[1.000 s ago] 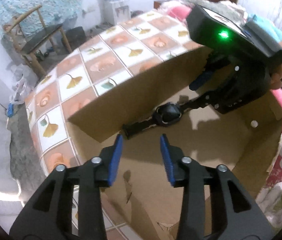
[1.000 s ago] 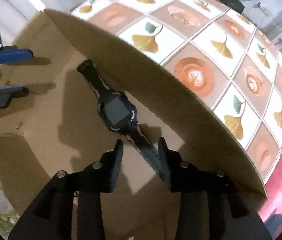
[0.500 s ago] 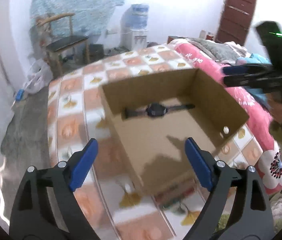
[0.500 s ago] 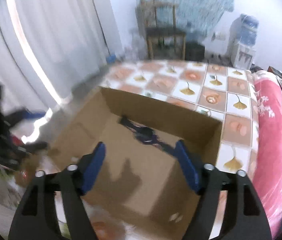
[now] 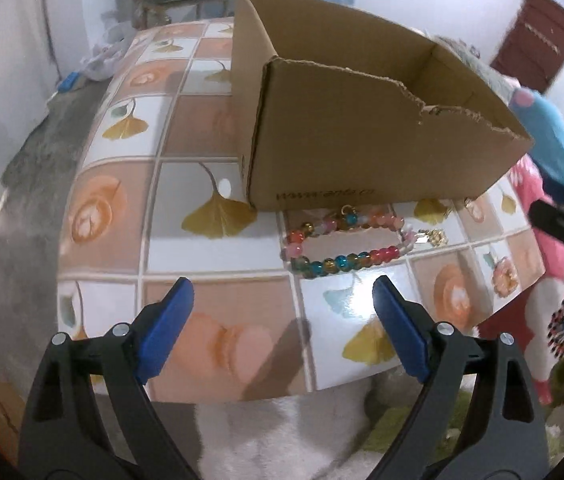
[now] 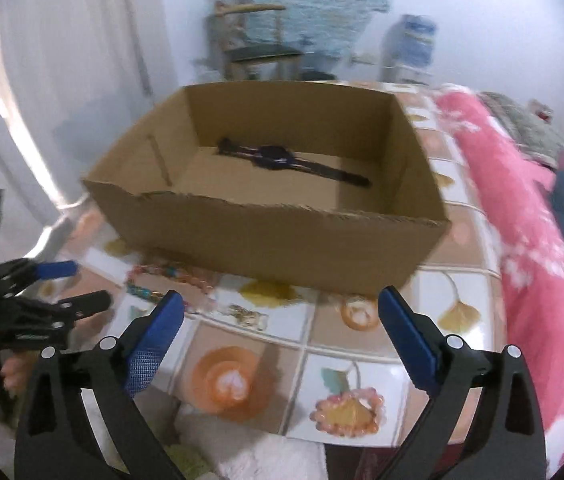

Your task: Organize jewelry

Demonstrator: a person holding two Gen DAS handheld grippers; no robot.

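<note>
Cardboard filled the upper centre of both views: an open box [image 5: 362, 140] on a tiled table [image 5: 209, 152] patterned with ginkgo leaves. Upside-down print low on its near wall began "www"; the rest was unreadable. A dark watch [image 6: 282, 160] lay inside, against the far wall. A bead bracelet [image 5: 346, 240] lay on the table just in front of the box, centre right in the left view. The left gripper [image 5: 282, 320] and right gripper [image 6: 279, 324] had both just been opening, their jaws wide and empty.
</note>
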